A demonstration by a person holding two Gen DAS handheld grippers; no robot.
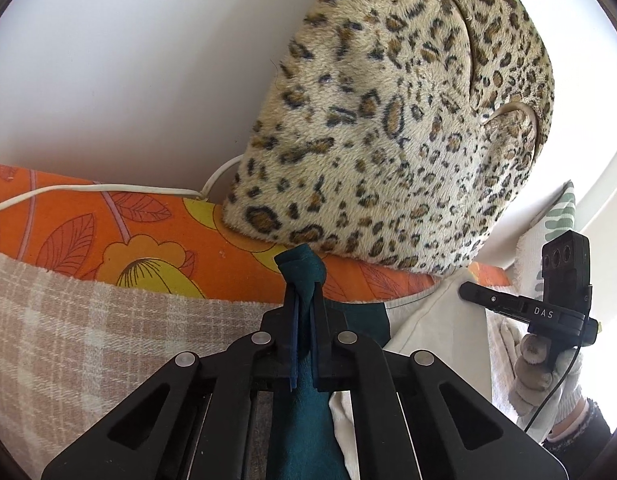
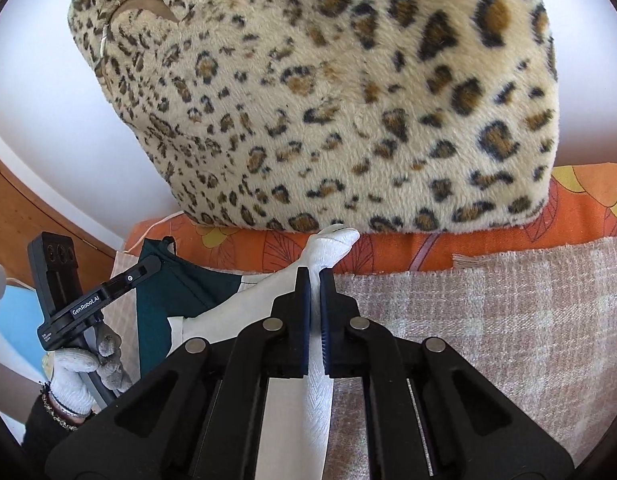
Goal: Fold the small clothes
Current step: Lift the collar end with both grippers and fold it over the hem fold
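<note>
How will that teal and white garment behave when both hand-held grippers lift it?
Probably floppy: the teal and white garment bunches into narrow tufts between the left hand-held gripper and right hand-held gripper. It looks thin, so likely light. The unheld middle would probably sag.

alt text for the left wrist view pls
The left gripper is shut on a bunched teal part of a teal and white garment, above a beige checked blanket. Behind sit an orange floral cloth and a leopard-print cushion.

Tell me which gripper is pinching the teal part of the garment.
The left gripper: its jaws clamp teal fabric, while the right gripper clamps white fabric.
</note>
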